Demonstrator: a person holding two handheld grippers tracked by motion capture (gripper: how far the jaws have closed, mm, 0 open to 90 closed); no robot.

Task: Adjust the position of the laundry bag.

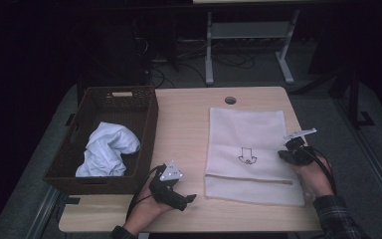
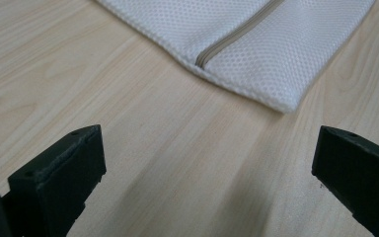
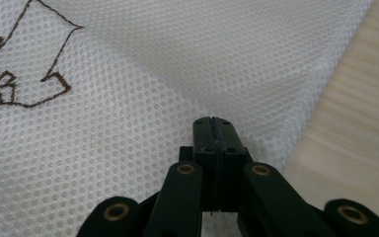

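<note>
Our right tool (image 3: 212, 129) has its jaws pressed flat together, their tips resting on the white mesh bag (image 3: 128, 98) near its edge; whether any mesh is caught between them we cannot tell. Our left tool (image 2: 207, 168) has its jaws spread wide over bare table (image 2: 143, 148), holding nothing, with the bag's zipper (image 2: 227, 42) corner just ahead of it. From above, the bag (image 1: 246, 149) lies flat between the two tools, and a brown basket (image 1: 79, 174) with a white cloth (image 1: 107, 149) stands beyond the left tool (image 1: 189, 199).
</note>
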